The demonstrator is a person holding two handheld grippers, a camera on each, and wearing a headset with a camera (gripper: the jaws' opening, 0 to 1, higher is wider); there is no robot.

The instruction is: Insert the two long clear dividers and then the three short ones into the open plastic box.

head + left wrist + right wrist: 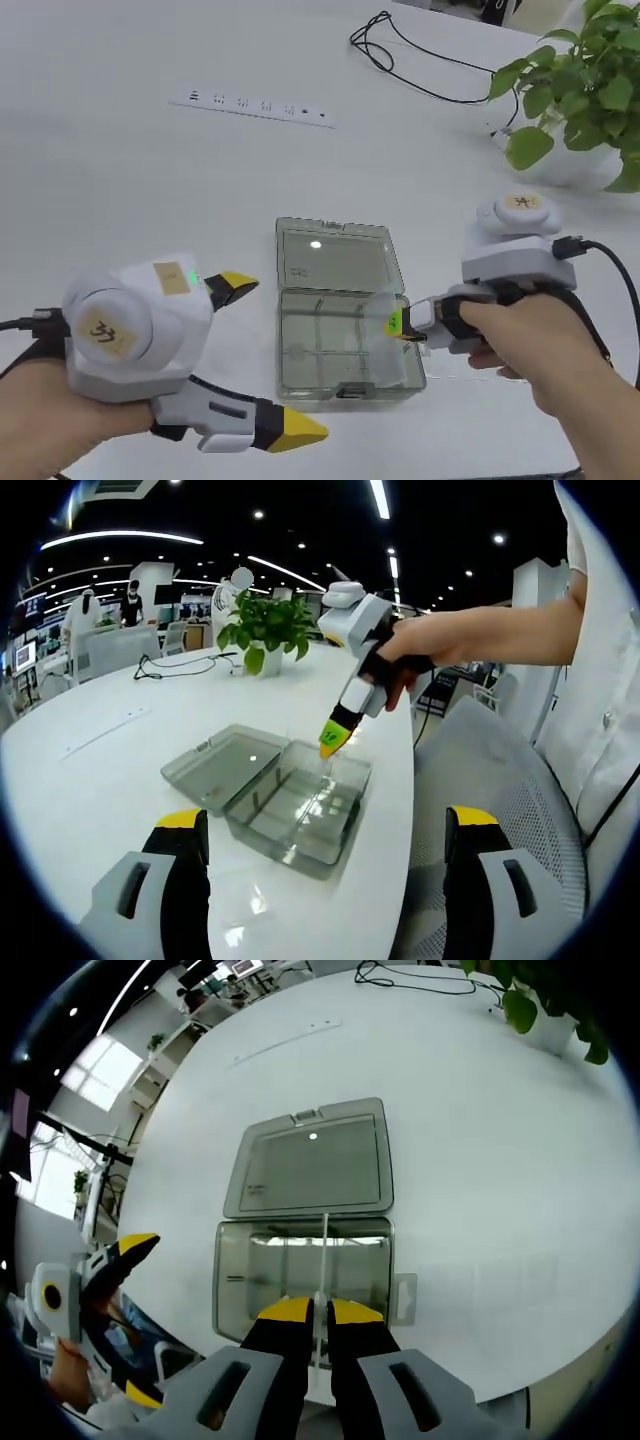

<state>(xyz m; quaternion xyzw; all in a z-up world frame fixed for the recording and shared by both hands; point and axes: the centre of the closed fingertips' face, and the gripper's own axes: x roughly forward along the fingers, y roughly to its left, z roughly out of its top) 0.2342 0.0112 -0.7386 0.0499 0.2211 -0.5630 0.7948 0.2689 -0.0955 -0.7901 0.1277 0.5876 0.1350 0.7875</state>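
Head view, looking down on a white table (130,200): the open plastic box (345,350) lies at centre, its lid flat on the table behind it. The right hand (535,350) reaches in from the right and tilts the right gripper (402,326) down over the box's right side. Its jaws are pressed together on a clear divider (323,1250) (held on edge, running across the box's tray). The left hand (35,415) holds the left gripper (268,358) low, just left of the box, jaws spread wide and pointing right.
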